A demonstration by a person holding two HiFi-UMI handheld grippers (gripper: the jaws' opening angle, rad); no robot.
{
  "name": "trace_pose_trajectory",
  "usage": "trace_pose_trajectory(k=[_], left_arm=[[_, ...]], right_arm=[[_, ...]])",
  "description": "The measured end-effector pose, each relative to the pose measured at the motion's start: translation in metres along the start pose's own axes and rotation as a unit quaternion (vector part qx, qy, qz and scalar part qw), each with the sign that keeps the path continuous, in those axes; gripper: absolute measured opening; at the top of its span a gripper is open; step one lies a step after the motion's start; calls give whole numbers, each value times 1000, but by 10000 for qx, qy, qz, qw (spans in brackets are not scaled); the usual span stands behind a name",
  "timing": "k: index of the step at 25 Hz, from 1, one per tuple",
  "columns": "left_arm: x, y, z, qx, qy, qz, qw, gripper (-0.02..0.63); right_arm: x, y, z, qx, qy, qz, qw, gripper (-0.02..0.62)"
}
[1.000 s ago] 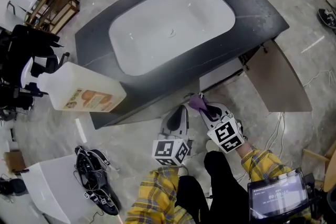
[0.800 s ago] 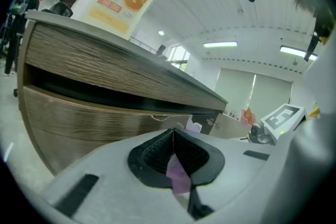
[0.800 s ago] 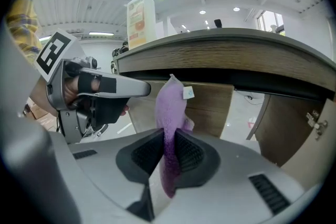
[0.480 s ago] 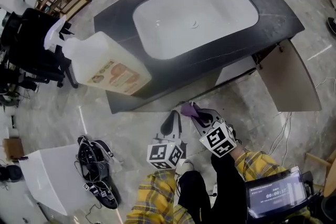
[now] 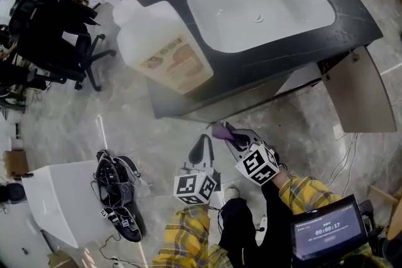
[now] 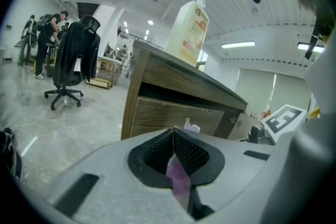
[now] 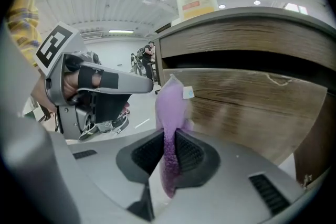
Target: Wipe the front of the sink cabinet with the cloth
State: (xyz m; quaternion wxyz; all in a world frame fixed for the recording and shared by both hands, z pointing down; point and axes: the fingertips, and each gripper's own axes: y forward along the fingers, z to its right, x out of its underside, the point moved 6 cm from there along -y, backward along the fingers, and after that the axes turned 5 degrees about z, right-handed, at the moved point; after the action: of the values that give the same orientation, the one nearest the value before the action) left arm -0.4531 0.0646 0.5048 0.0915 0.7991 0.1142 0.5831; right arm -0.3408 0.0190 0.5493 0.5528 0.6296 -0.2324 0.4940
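right hand-held gripper (image 7: 169,134) — clamped on cloth (image 7: 170,105) (purple), near cabinet (image 7: 252,105)

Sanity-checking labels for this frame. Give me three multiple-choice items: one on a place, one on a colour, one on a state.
1. Where does the spray bottle stand?
A) in the basin
B) on the countertop
C) on the floor

2. What colour is the cloth?
A) yellow
B) white
C) purple

3. What is the right gripper doing?
A) fingers shut on the cloth
B) fingers wide apart, empty
C) fingers shut on the bottle

Answers:
1 B: the head view shows its base on the dark top.
2 C: the head view and the right gripper view both show it purple.
3 A: the right gripper view shows the fingers pinching the cloth, close to the cabinet front.
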Motion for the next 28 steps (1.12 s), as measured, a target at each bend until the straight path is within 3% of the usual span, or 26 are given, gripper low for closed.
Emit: trace_pose_trajectory(k=[5,12,18,28], left_arm=[[7,-17,-25,-220,-120,33,9997,8],[16,-23,-43,-177,-81,22,9998,8],[22,-12,-58,-195,-68,110,9997,8],[30,25,-37,31,63,79,9999,8]], right_arm=[[1,23,-22,-73,-72,-29,9999,41],[-1,55,-38,-153,-335,49,9993,41],[6,70,-23,74,-339,130,9993,41],[17,58,25,406,-415,214,9981,41]])
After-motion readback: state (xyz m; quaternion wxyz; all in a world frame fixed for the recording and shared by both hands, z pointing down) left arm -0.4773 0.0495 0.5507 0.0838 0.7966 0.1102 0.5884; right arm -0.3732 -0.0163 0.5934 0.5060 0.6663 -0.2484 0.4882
